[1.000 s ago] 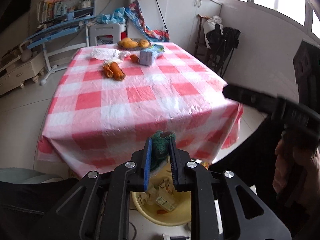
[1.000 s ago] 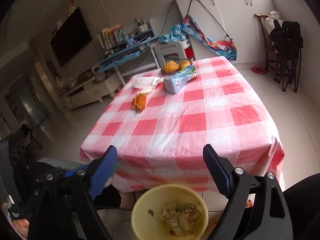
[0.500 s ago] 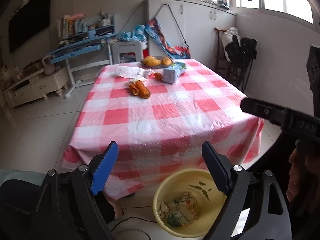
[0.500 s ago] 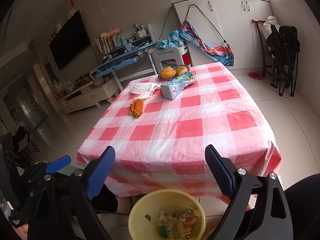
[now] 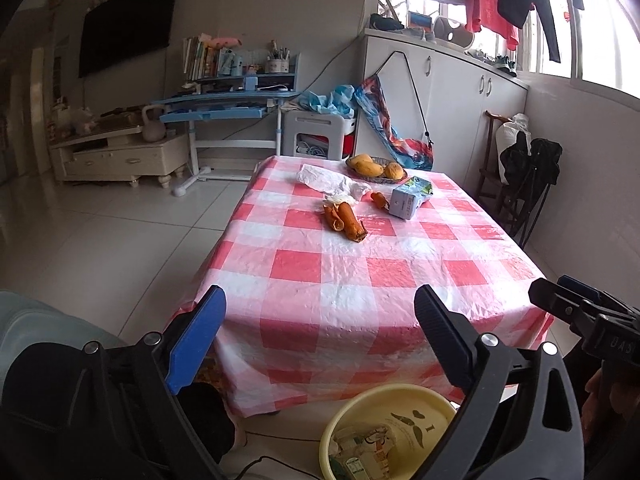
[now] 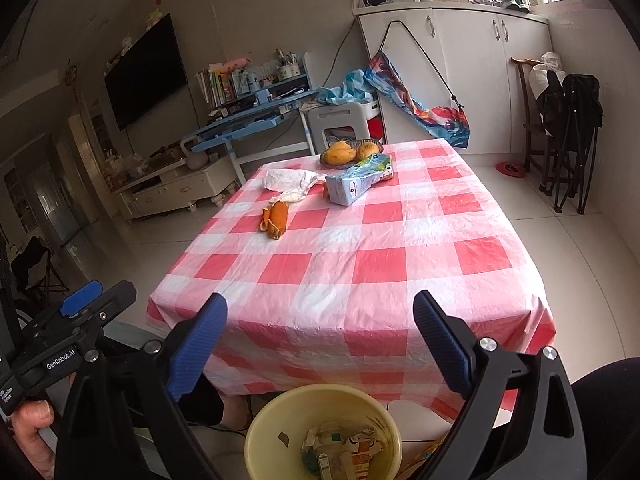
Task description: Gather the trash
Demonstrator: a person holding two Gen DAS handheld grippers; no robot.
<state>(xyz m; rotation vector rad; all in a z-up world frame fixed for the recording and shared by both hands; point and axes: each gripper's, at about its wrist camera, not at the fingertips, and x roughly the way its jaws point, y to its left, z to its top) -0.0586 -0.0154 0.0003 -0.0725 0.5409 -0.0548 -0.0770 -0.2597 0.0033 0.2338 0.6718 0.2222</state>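
Observation:
A yellow trash bin (image 5: 384, 432) (image 6: 324, 436) with cartons and scraps in it stands on the floor at the near edge of the table. On the red-checked tablecloth (image 5: 360, 272) (image 6: 360, 264) far side lie orange peels (image 5: 345, 221) (image 6: 275, 218), a crumpled white plastic bag (image 5: 330, 182) (image 6: 290, 180) and a blue-white carton (image 5: 410, 199) (image 6: 356, 182). My left gripper (image 5: 320, 340) is open and empty above the bin's left. My right gripper (image 6: 320, 344) is open and empty above the bin.
A plate of mangoes (image 5: 376, 168) (image 6: 348, 152) sits at the table's far end. A blue desk (image 5: 224, 108), a white stool (image 5: 316, 132), a low cabinet (image 5: 120, 156) and folded black chairs (image 6: 568, 120) stand around the table.
My left gripper opened and let go of the green scrap over the bin, then tilted up toward the table. My right gripper stayed open and rose slightly.

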